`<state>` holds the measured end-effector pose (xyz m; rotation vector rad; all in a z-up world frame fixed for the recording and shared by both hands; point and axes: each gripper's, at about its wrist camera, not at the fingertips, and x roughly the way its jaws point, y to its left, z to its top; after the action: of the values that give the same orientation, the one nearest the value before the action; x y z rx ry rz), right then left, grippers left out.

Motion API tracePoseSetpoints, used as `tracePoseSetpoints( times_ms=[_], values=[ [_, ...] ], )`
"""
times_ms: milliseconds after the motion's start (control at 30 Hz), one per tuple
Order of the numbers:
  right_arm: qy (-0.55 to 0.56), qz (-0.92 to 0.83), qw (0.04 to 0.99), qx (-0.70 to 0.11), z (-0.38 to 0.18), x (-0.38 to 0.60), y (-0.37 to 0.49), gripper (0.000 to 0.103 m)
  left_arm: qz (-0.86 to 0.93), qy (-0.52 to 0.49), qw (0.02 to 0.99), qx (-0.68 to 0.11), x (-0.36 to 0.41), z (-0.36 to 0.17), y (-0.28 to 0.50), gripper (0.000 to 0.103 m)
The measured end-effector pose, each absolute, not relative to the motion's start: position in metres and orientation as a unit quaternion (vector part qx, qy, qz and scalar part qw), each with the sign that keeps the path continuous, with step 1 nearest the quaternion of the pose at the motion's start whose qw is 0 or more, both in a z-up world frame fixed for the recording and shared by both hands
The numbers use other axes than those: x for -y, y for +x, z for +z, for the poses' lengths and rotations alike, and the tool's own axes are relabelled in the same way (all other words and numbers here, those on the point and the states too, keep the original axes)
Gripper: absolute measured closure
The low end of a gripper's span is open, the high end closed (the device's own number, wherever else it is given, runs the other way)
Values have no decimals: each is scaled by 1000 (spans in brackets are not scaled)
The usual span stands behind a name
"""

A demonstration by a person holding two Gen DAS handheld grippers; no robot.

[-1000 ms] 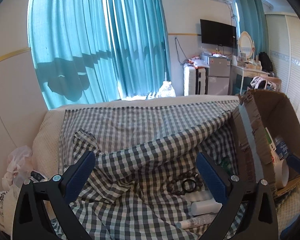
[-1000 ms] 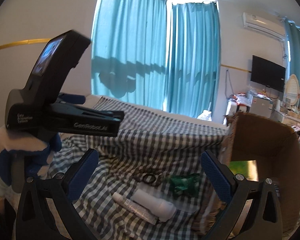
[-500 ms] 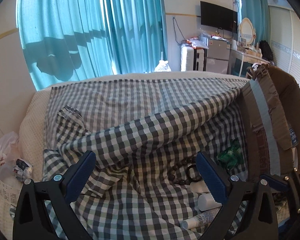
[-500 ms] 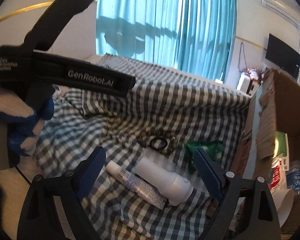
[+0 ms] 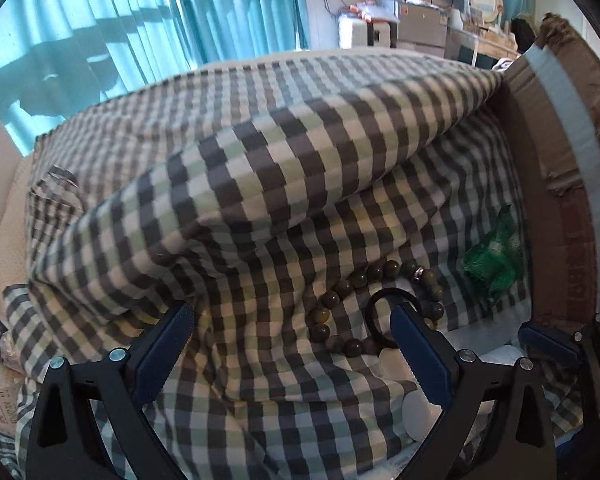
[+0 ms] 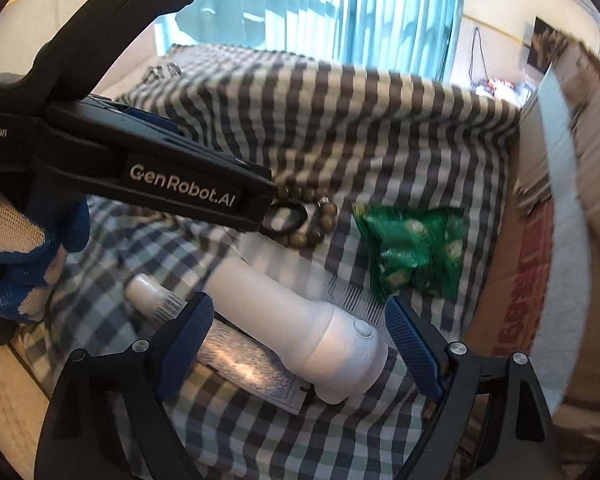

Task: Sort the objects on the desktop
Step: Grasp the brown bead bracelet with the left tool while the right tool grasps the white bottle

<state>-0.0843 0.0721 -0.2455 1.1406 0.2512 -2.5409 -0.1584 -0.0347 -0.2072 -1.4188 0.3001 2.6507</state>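
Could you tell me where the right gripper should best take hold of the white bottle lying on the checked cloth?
Grip the white bottle across its straight cylindrical body, just behind the wider capped end, coming down from above. It lies flat, and the open right gripper already straddles it there.

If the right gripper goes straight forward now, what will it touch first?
Most likely the white bottle, lying between the open fingers of the right gripper, its cap end nearest. Depth is unclear; the tube beside it is also close.
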Motion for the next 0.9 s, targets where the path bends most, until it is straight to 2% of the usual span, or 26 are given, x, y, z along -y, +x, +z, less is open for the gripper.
tracePoseSetpoints(
  times_ms=[133,333,367,400,467,500,567,600,900],
  values=[
    [419,-889,167,-84,-255,-75,-94,15,857,-507,52,-79,40,-224,-177,2],
    [435,-881,168,-78,-265,-81,-101,15,835,-535,40,-119,27,-246,-184,2],
    [436,-881,168,-77,-265,-82,-101,16,836,-535,43,-114,27,-247,-185,5],
    [437,-881,165,-79,-265,-83,-101,24,837,-535,50,-105,28,-248,-186,9],
    [439,-880,162,-83,-265,-85,-100,28,835,-539,70,-84,31,-248,-185,30],
    [440,-879,164,-84,-264,-85,-100,31,836,-538,76,-80,31,-248,-184,37],
    [437,-881,165,-80,-261,-89,-98,43,837,-537,71,-79,32,-247,-182,82],
    [438,-880,170,-72,-259,-91,-98,50,839,-535,65,-76,34,-247,-181,89],
    [421,-886,186,-51,-236,-103,-84,51,869,-490,65,-20,55,-217,-162,92]
  ],
)
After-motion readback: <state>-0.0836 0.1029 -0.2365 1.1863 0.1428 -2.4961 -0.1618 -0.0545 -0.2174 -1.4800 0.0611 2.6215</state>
